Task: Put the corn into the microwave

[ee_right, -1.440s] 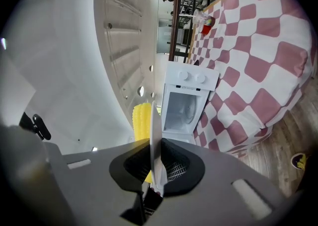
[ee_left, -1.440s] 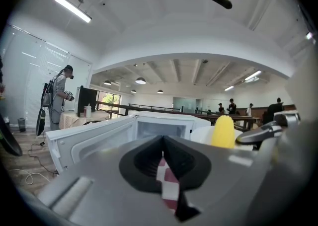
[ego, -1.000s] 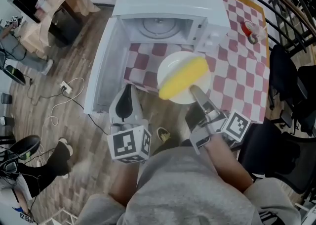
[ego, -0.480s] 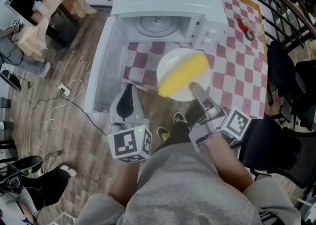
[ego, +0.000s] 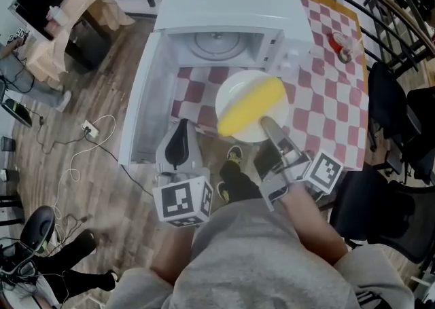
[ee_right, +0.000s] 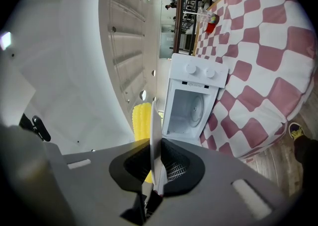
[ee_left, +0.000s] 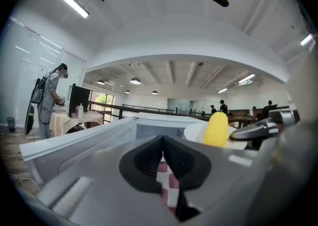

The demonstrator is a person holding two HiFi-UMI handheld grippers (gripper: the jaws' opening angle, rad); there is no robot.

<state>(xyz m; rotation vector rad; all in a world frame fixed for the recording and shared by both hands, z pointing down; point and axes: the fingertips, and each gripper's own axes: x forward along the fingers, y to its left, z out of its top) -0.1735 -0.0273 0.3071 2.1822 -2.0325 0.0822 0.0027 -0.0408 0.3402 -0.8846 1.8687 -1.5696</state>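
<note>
A yellow corn cob (ego: 253, 104) lies on a white plate (ego: 228, 93), held in the air just in front of the open microwave (ego: 224, 2). My right gripper (ego: 266, 124) is shut on the plate's near rim. In the right gripper view the plate (ee_right: 153, 135) stands edge-on between the pads, with the corn (ee_right: 140, 117) to its left and the microwave cavity (ee_right: 190, 106) beyond. My left gripper (ego: 179, 132) is shut with nothing in it, next to the swung-out door (ego: 139, 107). From the left gripper (ee_left: 163, 143) the corn (ee_left: 216, 128) shows to the right.
The microwave stands on a table with a red-and-white checked cloth (ego: 326, 107). A small red thing (ego: 340, 41) lies at the cloth's far right. Black chairs (ego: 394, 117) stand to the right. A cable and plug (ego: 88, 128) lie on the wooden floor at left.
Both grippers, plate and corn stay nearly where they were. A person's legs on the floor at lower left have shifted, and a shoe now shows under the plate.
</note>
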